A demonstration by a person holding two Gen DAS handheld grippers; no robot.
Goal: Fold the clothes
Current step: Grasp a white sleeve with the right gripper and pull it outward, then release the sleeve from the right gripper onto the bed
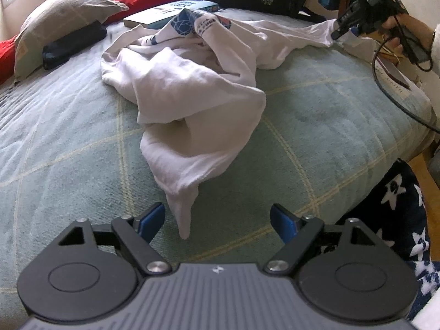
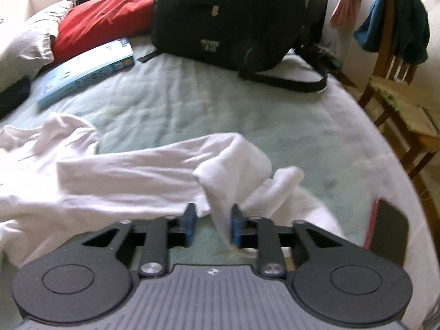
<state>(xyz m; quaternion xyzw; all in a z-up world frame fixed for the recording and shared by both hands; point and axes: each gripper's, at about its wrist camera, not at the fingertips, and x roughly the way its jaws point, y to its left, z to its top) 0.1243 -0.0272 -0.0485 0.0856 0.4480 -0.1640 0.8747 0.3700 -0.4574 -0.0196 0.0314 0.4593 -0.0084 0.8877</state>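
While the white T-shirt [image 1: 187,88] lies crumpled across the green checked bedspread [image 1: 68,137], the left gripper [image 1: 217,221] hangs above it with jaws wide, one pointed corner of cloth lying between them, untouched. The right gripper [image 2: 211,224] stands half open, a fold of shirt draped against its right pad.

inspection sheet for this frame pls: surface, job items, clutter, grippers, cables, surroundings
Surface: green checked bedspread.
Job's things: white shirt, crumpled, unfolded.
Clutter: black backpack, blue book, grey pillow, red pillow, dark phone.
Grippers: left gripper open, a shirt tip between its fingers, untouched; right gripper open, a shirt fold hanging against one pad.
Cables: black cable beside the bed.
Surroundings: wooden chair with teal cloth.
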